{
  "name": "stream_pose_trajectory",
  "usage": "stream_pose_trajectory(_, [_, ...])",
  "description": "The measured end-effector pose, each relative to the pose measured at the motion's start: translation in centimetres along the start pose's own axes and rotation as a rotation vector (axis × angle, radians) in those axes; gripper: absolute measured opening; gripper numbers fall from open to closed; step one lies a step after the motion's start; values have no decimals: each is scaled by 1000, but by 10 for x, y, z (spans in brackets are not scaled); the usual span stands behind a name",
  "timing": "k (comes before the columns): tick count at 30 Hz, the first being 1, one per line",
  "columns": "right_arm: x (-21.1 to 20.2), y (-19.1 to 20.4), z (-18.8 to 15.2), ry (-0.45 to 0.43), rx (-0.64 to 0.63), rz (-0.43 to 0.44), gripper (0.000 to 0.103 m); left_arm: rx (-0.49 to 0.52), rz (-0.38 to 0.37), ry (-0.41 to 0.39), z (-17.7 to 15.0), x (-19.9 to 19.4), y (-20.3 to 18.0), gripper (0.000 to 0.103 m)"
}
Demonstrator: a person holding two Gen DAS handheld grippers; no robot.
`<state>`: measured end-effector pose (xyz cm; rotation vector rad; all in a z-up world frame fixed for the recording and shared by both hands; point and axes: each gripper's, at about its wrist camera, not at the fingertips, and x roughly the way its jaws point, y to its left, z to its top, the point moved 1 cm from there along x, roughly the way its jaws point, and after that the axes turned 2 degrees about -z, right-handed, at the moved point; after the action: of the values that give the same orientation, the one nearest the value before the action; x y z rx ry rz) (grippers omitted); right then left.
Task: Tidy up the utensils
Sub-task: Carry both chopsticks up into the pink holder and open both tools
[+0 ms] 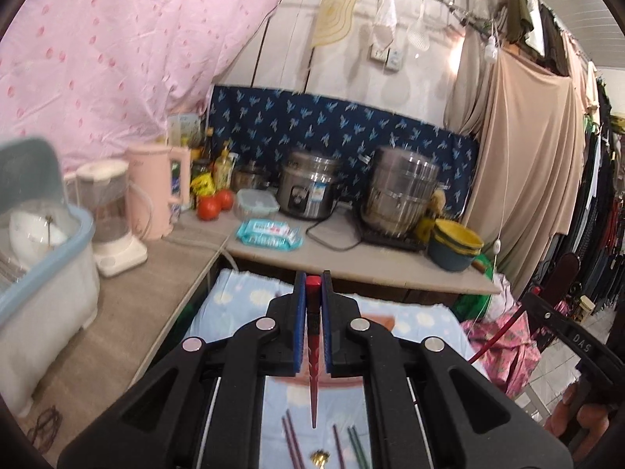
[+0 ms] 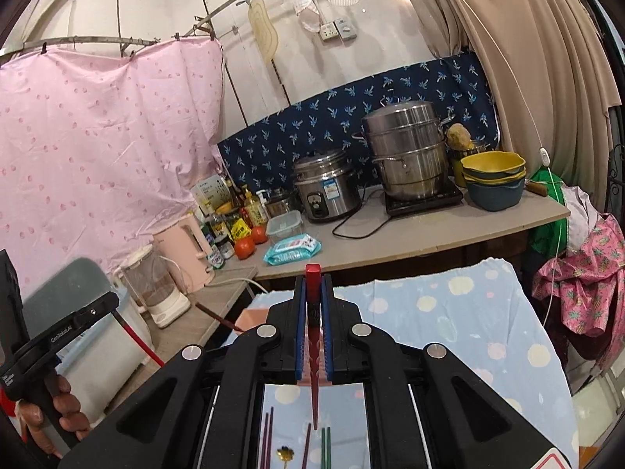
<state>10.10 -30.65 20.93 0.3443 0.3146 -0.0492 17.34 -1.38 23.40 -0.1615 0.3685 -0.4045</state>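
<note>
1. Left gripper [image 1: 312, 277]: jaws nearly closed, clamped on a red chopstick [image 1: 313, 351] that runs lengthwise between the blue pads. Its square butt end pokes out past the fingertips and the thin tip trails back toward the camera. So it's definitely holding something, not empty.

2. Right gripper [image 2: 313, 277]: same deal. It's pinched tight on its own red chopstick [image 2: 313, 351], butt end forward, tip pointing back. Looks like the matching pair, one stick per hand.

3. Both grippers are up off the cloth-covered table [image 2: 468, 312] and point roughly toward the kitchen counter [image 2: 429, 230]. You can see each gripper from the other's camera, off to the side, with a red stick hanging out of it.

4. Progress, my guess: early to middle. The red pair is picked up but not put anywhere yet.

5. Still lying on the cloth, below and behind the jaws in both views: purple chopsticks [image 2: 268, 439], green chopsticks [image 2: 325, 447], and a small gold utensil [image 2: 285, 453] (spoon or fork, too cut off to tell). None are touched by either gripper.

6. Where the reds are meant to go, I can't tell. The blue-rimmed dish rack [image 1: 47, 242] on the left counter looks like a candidate, but no utensil holder is clearly visible.
</note>
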Motion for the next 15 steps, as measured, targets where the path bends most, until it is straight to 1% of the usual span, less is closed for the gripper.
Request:
stream_pose_trajectory(4, [12, 9, 26, -64, 9, 16, 7, 14, -15, -70, 28, 10, -12, 7])
stream_pose_trajectory(7, [25, 14, 43, -101, 24, 28, 7, 15, -7, -101, 47, 25, -15, 7])
stream_pose_trajectory(10, [40, 18, 55, -130, 30, 34, 7, 23, 16, -128, 58, 39, -15, 7])
stream_pose_trajectory(13, [61, 19, 61, -123, 42, 38, 7, 20, 27, -136, 65, 59, -11, 7])
stream_pose_trajectory(15, [76, 19, 59, -105, 52, 44, 7, 13, 34, -131, 65, 71, -8, 7])
